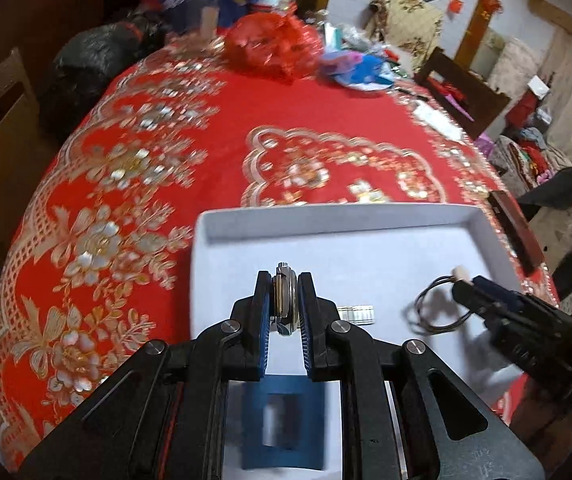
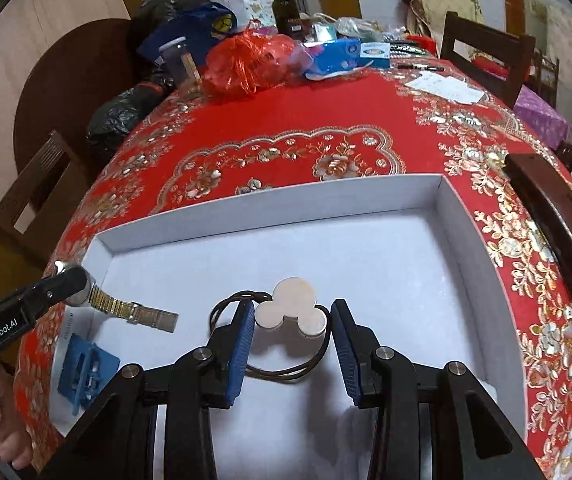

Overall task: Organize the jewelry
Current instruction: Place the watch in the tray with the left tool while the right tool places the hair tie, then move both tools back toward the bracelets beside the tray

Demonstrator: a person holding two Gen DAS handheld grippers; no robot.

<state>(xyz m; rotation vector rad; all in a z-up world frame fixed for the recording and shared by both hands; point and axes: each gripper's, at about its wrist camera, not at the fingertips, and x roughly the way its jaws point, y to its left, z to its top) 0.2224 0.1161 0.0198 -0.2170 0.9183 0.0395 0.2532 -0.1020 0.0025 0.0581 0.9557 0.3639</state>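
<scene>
— Holding what in our left gripper (image 1: 284, 303)?

— We pinch a watch (image 1: 284, 300) on edge by its case, above the white tray (image 2: 461, 224); its band (image 2: 142, 314) trails down onto the tray floor.

— And our right gripper (image 2: 291, 344)?

— Its jaws are spread around a pendant (image 2: 291, 308) of three pale discs on a dark cord, lying in the tray. We see a blue clip (image 2: 86, 366) near the tray's left corner.

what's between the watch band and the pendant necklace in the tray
Nothing but bare white tray floor: in the right wrist view an empty strip separates the watch band's free end from the necklace cord.
</scene>
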